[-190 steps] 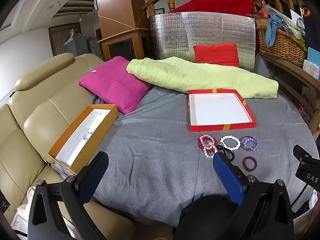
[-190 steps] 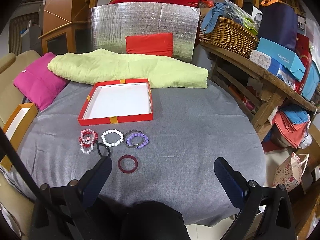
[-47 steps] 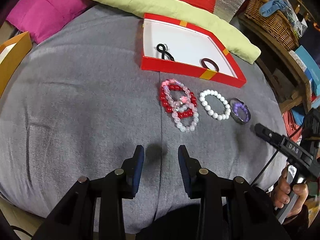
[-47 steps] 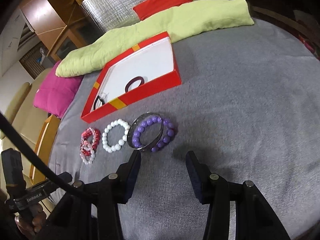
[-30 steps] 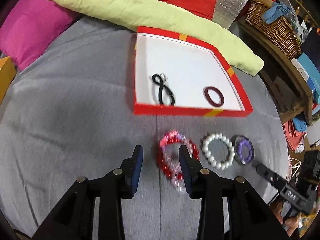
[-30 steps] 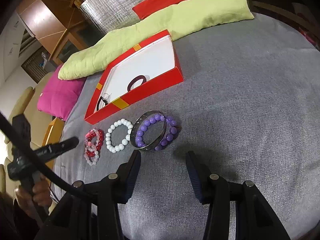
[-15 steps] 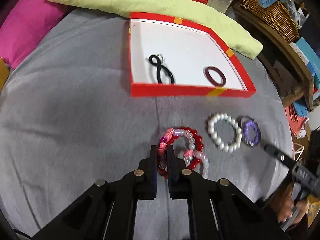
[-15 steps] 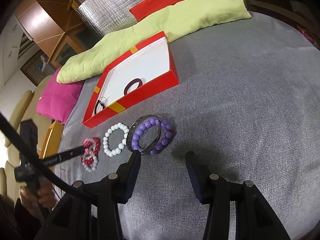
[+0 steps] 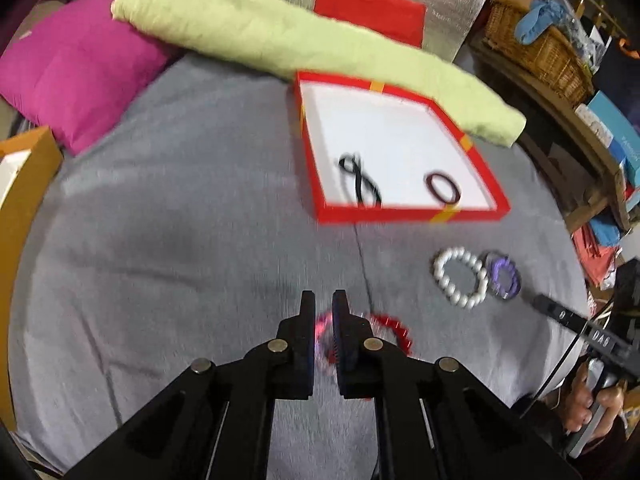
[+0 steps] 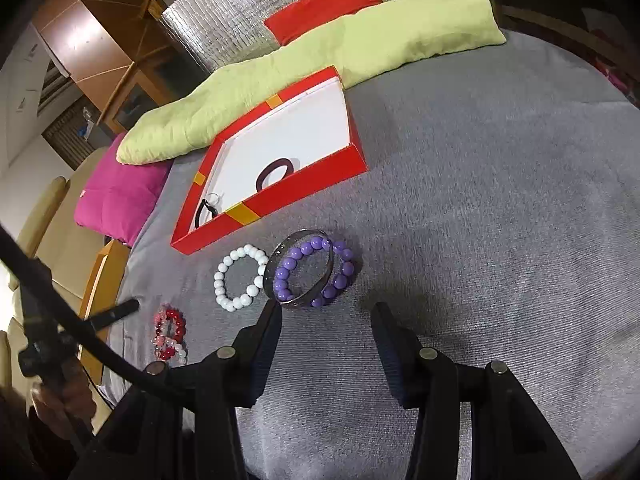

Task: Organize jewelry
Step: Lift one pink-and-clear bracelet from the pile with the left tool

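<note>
On the grey cloth of the bench (image 9: 168,216), at our far left, lies a magenta cushion (image 9: 68,64) with a pale green quilt (image 9: 304,40) stretched behind. Near the middle, our left hand-held gripper (image 9: 323,308) has its jaws nearly together, pinching a pink bead bracelet (image 9: 322,330) from the red and pink cluster; the red bead bracelet (image 9: 394,330) shows just to its right, blurred. Beyond sits the red tray (image 9: 404,216) with a white floor, holding a black hair tie (image 9: 360,184) and a dark red ring (image 9: 442,187). Further right, the white bead bracelet (image 9: 460,278) touches a purple bead bracelet (image 9: 505,276) lying with a metal bangle (image 10: 300,270). Our right hand-held gripper (image 10: 326,316) hovers just short of that pair, jaws about half open, gripping nothing.
</note>
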`<state>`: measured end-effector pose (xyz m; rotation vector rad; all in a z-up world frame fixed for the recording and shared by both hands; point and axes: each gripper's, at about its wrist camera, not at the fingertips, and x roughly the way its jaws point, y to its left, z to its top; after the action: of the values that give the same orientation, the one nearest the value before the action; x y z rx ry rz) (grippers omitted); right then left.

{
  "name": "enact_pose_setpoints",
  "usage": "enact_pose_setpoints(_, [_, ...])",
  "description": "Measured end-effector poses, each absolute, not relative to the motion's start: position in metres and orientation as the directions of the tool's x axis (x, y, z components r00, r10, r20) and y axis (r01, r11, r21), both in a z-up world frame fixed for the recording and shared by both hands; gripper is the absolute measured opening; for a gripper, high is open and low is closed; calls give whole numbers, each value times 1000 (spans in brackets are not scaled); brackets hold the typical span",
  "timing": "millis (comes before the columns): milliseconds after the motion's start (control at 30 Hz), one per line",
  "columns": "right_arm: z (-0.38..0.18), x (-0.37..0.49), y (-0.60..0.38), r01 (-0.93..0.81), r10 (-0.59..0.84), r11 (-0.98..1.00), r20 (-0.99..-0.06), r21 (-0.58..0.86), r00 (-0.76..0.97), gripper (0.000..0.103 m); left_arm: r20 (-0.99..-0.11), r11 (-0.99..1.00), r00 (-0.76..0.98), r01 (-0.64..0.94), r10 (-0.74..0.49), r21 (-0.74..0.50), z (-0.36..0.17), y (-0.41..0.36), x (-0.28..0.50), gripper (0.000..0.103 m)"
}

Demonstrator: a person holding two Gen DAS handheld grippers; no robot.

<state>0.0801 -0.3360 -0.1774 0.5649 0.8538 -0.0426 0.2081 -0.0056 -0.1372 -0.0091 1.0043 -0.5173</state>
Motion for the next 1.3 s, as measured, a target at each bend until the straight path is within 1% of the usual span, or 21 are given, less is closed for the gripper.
enact_pose_setpoints(67, [-176, 80, -336, 255, 185, 852, -720, 457, 669, 50, -789, 879, 444, 413, -425, -241, -130, -5, 209, 9])
enact_pose_setpoints(167, [-176, 81, -336, 253, 185, 855, -723, 452, 666, 50, -797, 881, 431, 403, -423, -250, -133, 4, 206, 9])
enact_pose_setpoints(200, [-176, 81, -336, 253, 189, 853, -723, 455, 664, 50, -804, 879, 416, 402, -425, -257, -137, 1, 207, 12])
enact_pose_setpoints(233, [-177, 81, -336, 254, 192, 852, -724, 458, 662, 50, -813, 879, 401, 400, -423, -261, -142, 0, 206, 18])
enact_pose_setpoints(300, [-180, 82, -336, 255, 201, 850, -730, 462, 653, 51, -836, 879, 360, 396, -414, -265, -156, -3, 205, 28])
enact_pose_setpoints(367, [-182, 83, -335, 254, 207, 849, -735, 463, 646, 53, -849, 878, 336, 398, -408, -265, -167, -6, 204, 28])
enact_pose_setpoints(433, [-182, 82, -334, 252, 205, 852, -736, 458, 645, 53, -860, 882, 324, 395, -394, -256, -175, -10, 206, 27])
enact_pose_setpoints(467, [-182, 82, -334, 250, 204, 854, -736, 456, 645, 53, -859, 884, 326, 390, -396, -259, -178, -11, 208, 24])
enact_pose_setpoints(500, [-181, 82, -334, 249, 204, 855, -735, 456, 647, 53, -855, 883, 331, 390, -400, -262, -178, -11, 209, 12])
enact_pose_setpoints(533, [-180, 81, -334, 248, 202, 855, -734, 455, 649, 53, -853, 882, 334, 392, -401, -262, -179, -11, 211, 7])
enact_pose_setpoints(633, [-180, 82, -335, 252, 195, 856, -733, 451, 652, 53, -844, 881, 356, 402, -402, -250, -175, -10, 212, 5])
enact_pose_setpoints(800, [-182, 84, -334, 247, 207, 855, -736, 457, 644, 53, -817, 891, 407, 373, -409, -261, -160, 4, 217, 4])
enact_pose_setpoints(900, [-179, 86, -323, 204, 233, 868, -734, 453, 638, 53, -808, 897, 434, 366, -399, -247, -154, 9, 216, 4])
enact_pose_setpoints(967, [-177, 88, -317, 180, 241, 877, -733, 445, 637, 53, -819, 886, 401, 386, -412, -257, -157, 6, 214, 4])
enact_pose_setpoints(1000, [-176, 88, -314, 171, 245, 880, -732, 444, 636, 53, -828, 884, 384, 390, -409, -257, -161, 3, 214, 8])
enact_pose_setpoints(1033, [-176, 88, -313, 167, 249, 880, -731, 445, 636, 53, -837, 885, 371, 392, -402, -251, -165, 1, 213, 16])
enact_pose_setpoints(1067, [-176, 88, -312, 163, 253, 880, -730, 447, 634, 53, -843, 884, 363, 397, -397, -245, -167, -1, 211, 19])
enact_pose_setpoints(1100, [-177, 88, -311, 160, 257, 880, -732, 447, 631, 53, -847, 883, 359, 404, -393, -238, -171, -4, 210, 19])
enact_pose_setpoints(1200, [-177, 87, -308, 151, 275, 877, -734, 456, 621, 53, -861, 887, 350, 409, -368, -213, -181, -12, 209, 19])
enact_pose_setpoints(1300, [-175, 90, -299, 118, 305, 878, -733, 464, 608, 53, -855, 889, 371, 412, -362, -198, -181, -14, 211, 8])
